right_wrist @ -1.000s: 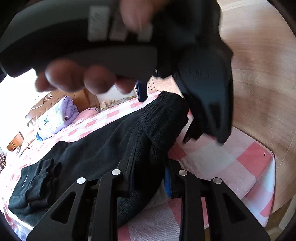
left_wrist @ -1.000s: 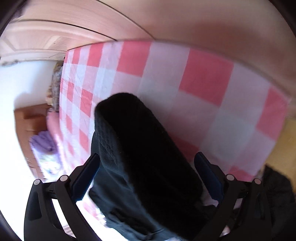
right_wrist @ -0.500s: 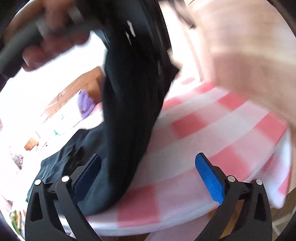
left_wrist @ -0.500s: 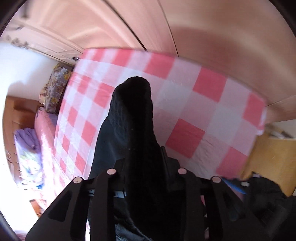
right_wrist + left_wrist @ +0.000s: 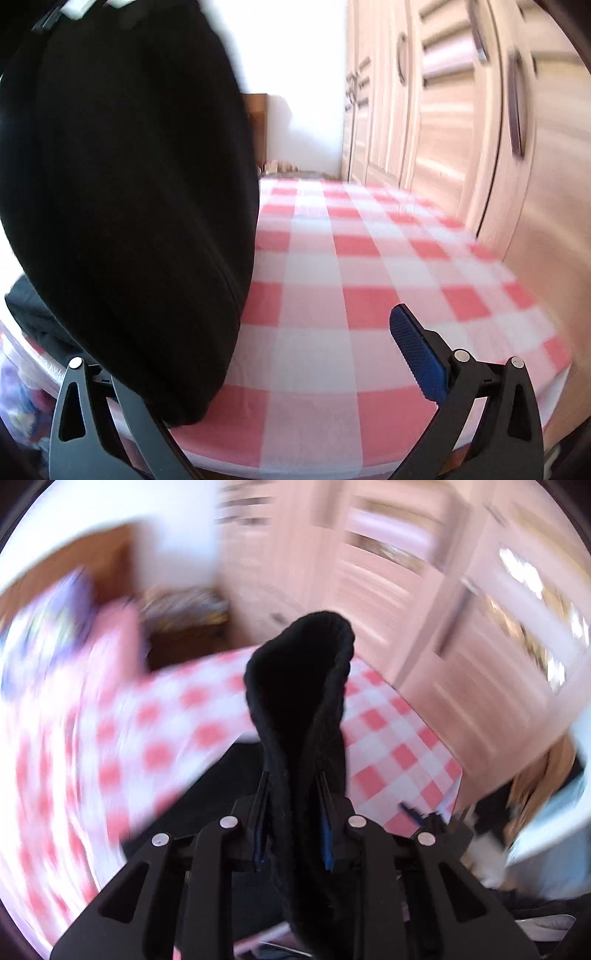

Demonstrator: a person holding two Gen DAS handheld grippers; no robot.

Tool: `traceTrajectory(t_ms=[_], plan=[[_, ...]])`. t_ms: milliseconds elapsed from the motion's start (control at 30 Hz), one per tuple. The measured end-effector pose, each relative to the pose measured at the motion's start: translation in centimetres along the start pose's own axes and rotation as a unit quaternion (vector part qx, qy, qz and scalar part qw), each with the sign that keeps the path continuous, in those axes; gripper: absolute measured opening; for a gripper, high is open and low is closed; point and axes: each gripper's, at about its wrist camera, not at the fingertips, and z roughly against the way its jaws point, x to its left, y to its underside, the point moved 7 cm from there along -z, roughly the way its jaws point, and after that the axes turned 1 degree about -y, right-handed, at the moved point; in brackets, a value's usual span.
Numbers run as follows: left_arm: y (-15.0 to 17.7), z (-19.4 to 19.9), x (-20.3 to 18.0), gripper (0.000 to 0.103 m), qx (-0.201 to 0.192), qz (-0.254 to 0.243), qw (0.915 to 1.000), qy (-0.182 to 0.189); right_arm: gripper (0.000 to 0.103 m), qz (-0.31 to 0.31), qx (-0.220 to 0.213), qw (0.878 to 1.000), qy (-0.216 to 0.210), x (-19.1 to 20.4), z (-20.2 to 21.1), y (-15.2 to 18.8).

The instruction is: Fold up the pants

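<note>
The pants are black. In the left wrist view my left gripper (image 5: 293, 819) is shut on a cuff or hem end of the pants (image 5: 303, 686), which stands up between the fingers, lifted above the bed. In the right wrist view the pants (image 5: 122, 206) hang as a large black mass at the left, covering the left finger. My right gripper (image 5: 258, 365) is open and empty; its right blue pad (image 5: 415, 354) shows clear of the cloth. More black cloth (image 5: 33, 314) lies on the bed at far left.
The bed has a pink and white checked sheet (image 5: 351, 280). A light wooden wardrobe (image 5: 461, 122) stands close along its right side. Pillows and a wooden headboard (image 5: 74, 602) are blurred at the far end. Dark clutter (image 5: 498, 812) sits off the bed's corner.
My left gripper closed on the pants end and lifted it, swinging the view toward the wardrobe. My right gripper let go of the pants and now stands open beside the hanging cloth.
</note>
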Motion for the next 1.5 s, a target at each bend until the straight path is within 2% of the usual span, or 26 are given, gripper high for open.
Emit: traceTrajectory(t_ms=[100, 133, 233, 267, 300, 333, 367, 500, 667, 833, 900, 967, 1033, 1067, 1100, 1133, 1167, 1200, 1267, 1333, 1367, 1467, 1500], plan=[[8.2, -1.0, 8.4, 0.022, -0.006, 0.109, 0.9937, 0.024, 0.098, 0.05, -0.013, 0.999, 0.002, 2.8, 0.2, -0.3], [11.6, -2.4, 11.5, 0.022, -0.003, 0.157, 0.9869, 0.034, 0.098, 0.069, -0.016, 0.997, 0.007, 3.5, 0.3, -0.1], [17.8, -6.6, 16.3, 0.021, 0.002, 0.241, 0.9684, 0.066, 0.098, 0.111, -0.008, 0.994, 0.019, 5.4, -0.9, 0.4], [18.8, -7.1, 17.3, 0.021, -0.04, 0.265, 0.9572, 0.108, 0.098, 0.121, -0.003, 0.992, 0.025, 5.7, -1.1, 0.7], [19.1, -7.0, 17.8, 0.021, -0.053, 0.279, 0.9497, 0.132, 0.098, 0.124, 0.0, 0.992, 0.028, 5.7, -1.3, 0.7], [19.1, -6.8, 18.1, 0.021, -0.068, 0.292, 0.9426, 0.148, 0.098, 0.122, 0.002, 0.992, 0.026, 5.5, -1.3, 0.7], [19.0, -6.6, 18.3, 0.02, -0.083, 0.296, 0.9398, 0.149, 0.098, 0.119, 0.004, 0.993, 0.025, 5.5, -1.3, 0.7], [18.4, -6.2, 17.8, 0.017, -0.09, 0.292, 0.9421, 0.138, 0.098, 0.126, -0.006, 0.991, 0.037, 5.7, -0.4, 0.4], [14.5, -3.8, 17.1, 0.015, -0.09, 0.23, 0.9641, 0.097, 0.098, 0.113, -0.029, 0.993, 0.03, 6.7, -0.1, -1.1], [10.3, -1.6, 17.4, 0.01, -0.122, 0.171, 0.9762, 0.054, 0.098, 0.135, -0.037, 0.99, 0.007, 9.0, -0.2, -1.8], [10.4, -2.8, 17.8, 0.01, -0.105, 0.16, 0.9805, 0.046, 0.098, 0.153, -0.031, 0.988, -0.007, 10.1, -0.5, -1.3], [12.1, -5.1, 18.5, 0.011, -0.072, 0.177, 0.9807, 0.044, 0.098, 0.171, -0.022, 0.985, -0.003, 10.7, -0.9, -0.7], [15.8, -7.5, 19.4, 0.022, -0.051, 0.207, 0.9768, 0.024, 0.098, 0.173, -0.02, 0.985, -0.011, 10.5, -0.8, -0.4], [17.2, -7.5, 19.9, 0.029, -0.059, 0.23, 0.9704, 0.042, 0.098, 0.17, -0.015, 0.985, -0.023, 10.3, -0.6, -0.4], [18.4, -7.1, 20.3, 0.03, -0.074, 0.26, 0.9606, 0.066, 0.098, 0.167, -0.012, 0.985, -0.037, 10.1, -0.3, -0.3], [19.6, -6.3, 21.0, 0.036, -0.088, 0.29, 0.9495, 0.081, 0.098, 0.165, -0.011, 0.985, -0.053, 9.9, 0.2, -0.3], [21.1, -4.8, 21.9, 0.05, -0.106, 0.319, 0.939, 0.073, 0.098, 0.164, -0.012, 0.984, -0.07, 9.9, 0.7, -0.3], [21.8, -3.6, 22.3, 0.059, -0.123, 0.327, 0.9348, 0.063, 0.098, 0.162, -0.017, 0.982, -0.1, 10.0, 1.5, -0.3], [22.9, -0.7, 22.3, 0.062, -0.159, 0.332, 0.9281, 0.057, 0.098, 0.156, -0.036, 0.977, -0.144, 10.4, 3.4, -0.5], [22.8, 1.2, 21.0, 0.065, -0.177, 0.313, 0.9301, 0.073, 0.097, 0.153, -0.063, 0.964, -0.208, 11.8, 5.6, -1.6], [22.4, 1.7, 19.8, 0.068, -0.179, 0.294, 0.9357, 0.079, 0.096, 0.153, -0.075, 0.958, -0.23, 12.8, 6.4, -2.4], [20.6, 0.5, 15.8, 0.069, -0.162, 0.229, 0.956, 0.087, 0.078, 0.189, -0.082, 0.939, -0.275, 16.9, 6.8, -4.4], [20.4, -0.4, 14.9, 0.07, -0.153, 0.215, 0.9602, 0.092, 0.069, 0.213, -0.07, 0.931, -0.287, 18.9, 6.1, -4.8]])
